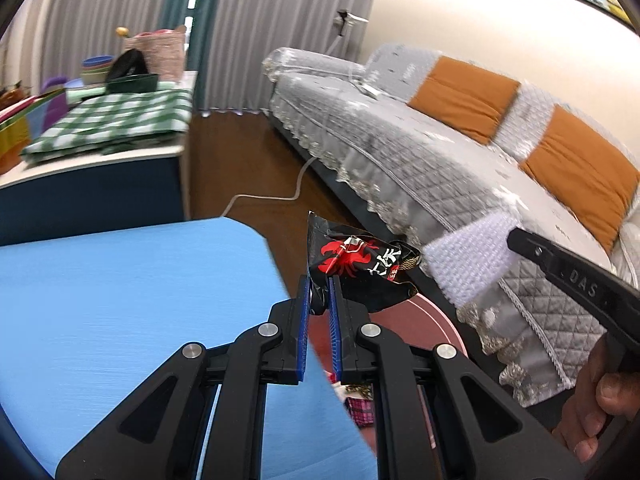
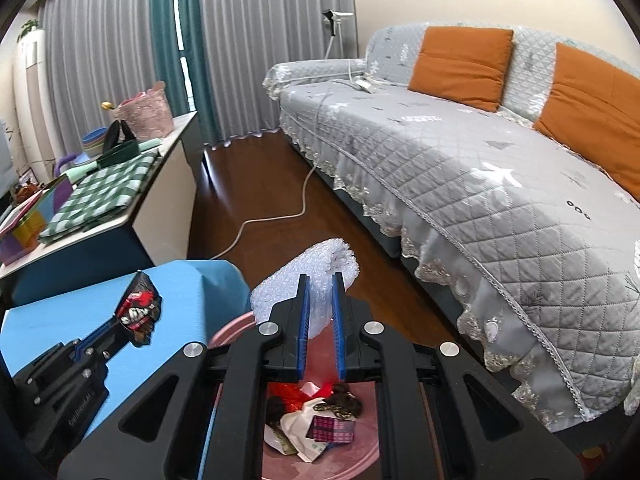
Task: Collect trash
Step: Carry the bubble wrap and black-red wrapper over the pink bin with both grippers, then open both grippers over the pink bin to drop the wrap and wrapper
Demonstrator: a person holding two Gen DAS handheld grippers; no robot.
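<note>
Trash rides clamped: left gripper (image 1: 319, 296) pinches the black wrapper (image 1: 360, 264), right gripper (image 2: 320, 296) the bubble wrap (image 2: 308, 280), both over the pink bin (image 2: 360, 456) for dropping.

a grey quilted sofa (image 2: 460, 168) ran along the right wall with two orange cushions (image 2: 460, 62) on its back. a white cable (image 2: 276, 216) trailed over the dark wood floor (image 2: 256, 184). a side table (image 2: 160, 200) on the left held a green checked cloth (image 2: 100, 196), a pink basket (image 2: 144, 116) and stacked bowls (image 2: 94, 140). grey curtains (image 2: 260, 40) hung behind.
</note>
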